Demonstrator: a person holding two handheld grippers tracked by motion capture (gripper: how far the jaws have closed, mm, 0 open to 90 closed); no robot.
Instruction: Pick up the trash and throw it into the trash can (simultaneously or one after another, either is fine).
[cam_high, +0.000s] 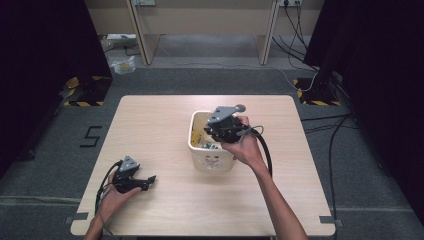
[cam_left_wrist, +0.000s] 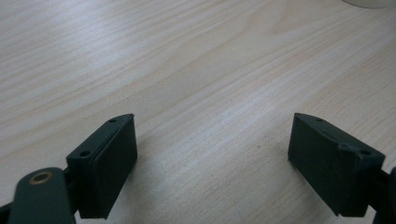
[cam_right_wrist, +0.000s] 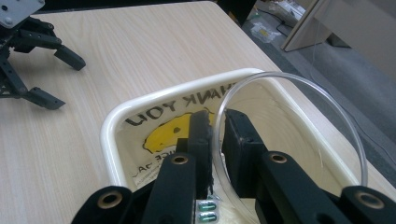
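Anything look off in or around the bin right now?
Nothing spilled or damaged. The right gripper is shut on the rim of a clear round lid, held on edge over the cream bin, where a green blister pack lies. The left gripper rests open on the table.

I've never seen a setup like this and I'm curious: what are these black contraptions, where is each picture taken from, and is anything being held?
A person sits at a wooden table and holds a hand-operated gripper in each hand. The high view looks down from above. The other two pictures come from small cameras riding on the grippers, looking along their black jaws.

The left gripper rests low over bare tabletop, jaws wide apart, holding nothing.

The right gripper is over a cream-coloured bin printed with "THANK YOU". Its jaws are closed on the thin edge of a clear round lid. A blister pack with green pills lies inside the bin.
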